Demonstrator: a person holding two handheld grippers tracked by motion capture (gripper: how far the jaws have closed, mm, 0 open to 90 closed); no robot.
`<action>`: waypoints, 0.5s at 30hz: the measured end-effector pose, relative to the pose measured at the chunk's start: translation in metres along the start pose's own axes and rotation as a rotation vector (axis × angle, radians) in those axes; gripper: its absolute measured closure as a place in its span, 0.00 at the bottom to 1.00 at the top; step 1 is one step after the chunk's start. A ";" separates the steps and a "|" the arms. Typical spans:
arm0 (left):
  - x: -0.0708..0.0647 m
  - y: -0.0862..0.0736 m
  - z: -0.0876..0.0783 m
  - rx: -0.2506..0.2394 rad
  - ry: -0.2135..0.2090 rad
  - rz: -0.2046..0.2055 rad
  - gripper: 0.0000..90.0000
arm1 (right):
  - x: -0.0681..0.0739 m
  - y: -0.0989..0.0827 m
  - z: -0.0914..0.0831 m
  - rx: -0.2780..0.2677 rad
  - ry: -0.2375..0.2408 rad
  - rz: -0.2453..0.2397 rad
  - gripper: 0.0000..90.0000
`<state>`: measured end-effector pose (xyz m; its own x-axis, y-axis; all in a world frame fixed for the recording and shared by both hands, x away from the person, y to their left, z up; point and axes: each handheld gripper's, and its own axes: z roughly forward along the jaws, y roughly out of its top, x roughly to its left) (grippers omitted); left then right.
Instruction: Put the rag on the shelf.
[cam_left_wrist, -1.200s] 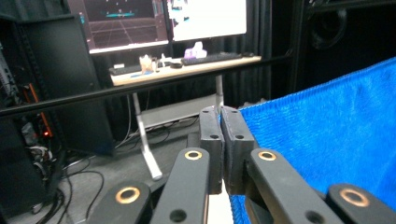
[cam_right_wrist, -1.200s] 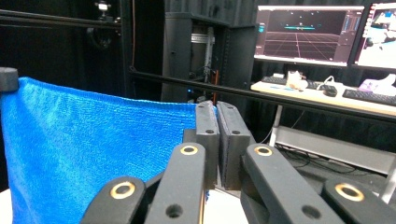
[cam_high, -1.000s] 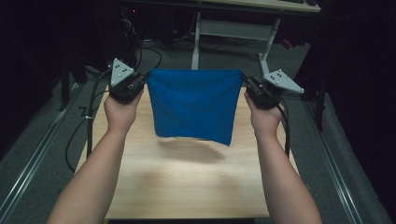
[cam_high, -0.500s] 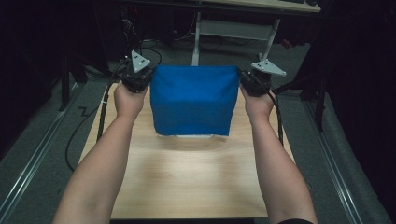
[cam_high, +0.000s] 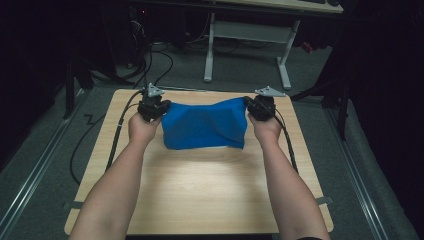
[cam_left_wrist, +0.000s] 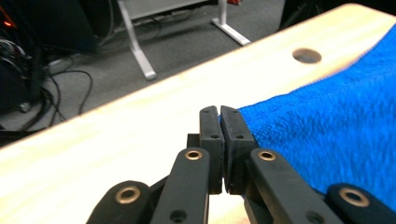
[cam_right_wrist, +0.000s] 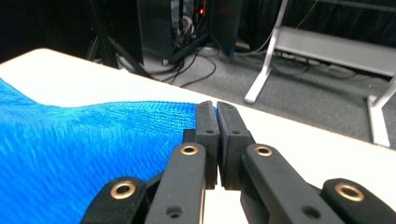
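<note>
A blue towel (cam_high: 205, 125) is stretched between the two hands near the far edge of the wooden table (cam_high: 200, 190), its lower part lying on the tabletop. The left hand-held gripper (cam_high: 152, 106) is clenched on the towel's left corner, and the right hand-held gripper (cam_high: 260, 106) is clenched on the right corner.

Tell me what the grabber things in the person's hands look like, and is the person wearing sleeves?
Each hand-held gripper, left and right, is black with a grey three-cornered plate on top and a black cable trailing back. Up close, the jaws are flat black pads on black link bars with brass-coloured rivets. The forearms are bare, with no sleeves or gloves in view.
</note>
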<state>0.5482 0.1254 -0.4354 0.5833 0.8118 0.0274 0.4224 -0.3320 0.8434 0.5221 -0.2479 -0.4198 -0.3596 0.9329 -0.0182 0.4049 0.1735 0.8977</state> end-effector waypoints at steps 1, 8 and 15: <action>0.000 0.000 0.000 0.000 0.000 0.000 0.99 | 0.000 0.000 0.000 0.000 0.000 0.000 0.99; -0.005 -0.024 0.011 0.032 -0.061 -0.042 0.99 | 0.009 -0.027 0.010 0.050 0.039 0.014 0.99; -0.007 -0.033 0.020 0.052 -0.100 -0.077 0.98 | 0.016 -0.048 0.013 0.077 0.066 0.037 0.99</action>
<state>0.5440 0.1213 -0.4741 0.6130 0.7847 -0.0923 0.5025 -0.2970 0.8119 0.5080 -0.2376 -0.4692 -0.3970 0.9167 0.0458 0.4815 0.1655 0.8606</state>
